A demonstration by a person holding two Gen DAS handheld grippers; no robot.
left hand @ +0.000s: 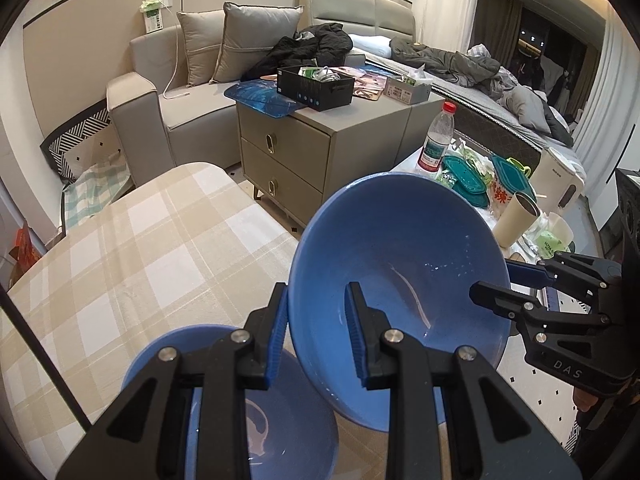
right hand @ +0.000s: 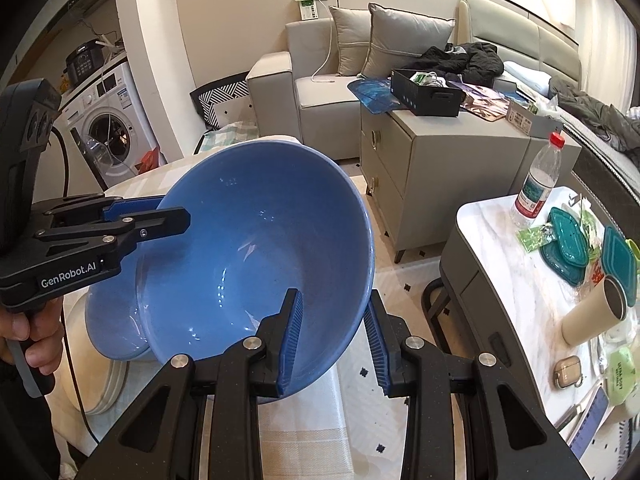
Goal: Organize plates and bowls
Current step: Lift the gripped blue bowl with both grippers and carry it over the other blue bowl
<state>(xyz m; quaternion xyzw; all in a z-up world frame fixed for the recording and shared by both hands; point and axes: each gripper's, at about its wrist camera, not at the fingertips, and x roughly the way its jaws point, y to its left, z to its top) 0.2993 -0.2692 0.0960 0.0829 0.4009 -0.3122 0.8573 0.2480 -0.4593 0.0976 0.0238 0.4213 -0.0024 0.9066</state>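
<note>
A large blue bowl [left hand: 400, 248] [right hand: 260, 220] hangs tilted in the air, held at two opposite points of its rim. My left gripper [left hand: 316, 292] [right hand: 172, 208] is shut on the rim at one side, one pad inside the bowl and one outside. My right gripper [left hand: 496, 280] [right hand: 334, 296] is shut on the rim across from it in the same way. Just below, a second blue bowl [left hand: 288, 420] [right hand: 108, 328] rests on a stack of pale plates [right hand: 108, 384] on the checked tablecloth [left hand: 120, 260].
A marble side table [right hand: 492, 232] to the right carries a water bottle [right hand: 536, 184], teal lids [right hand: 568, 240], a tipped beige cup [right hand: 592, 312] and a white kettle [left hand: 560, 180]. A grey nightstand [left hand: 288, 148] and a sofa [left hand: 192, 108] stand behind, a washing machine [right hand: 104, 132] far left. A hand [right hand: 24, 332] grips the left handle.
</note>
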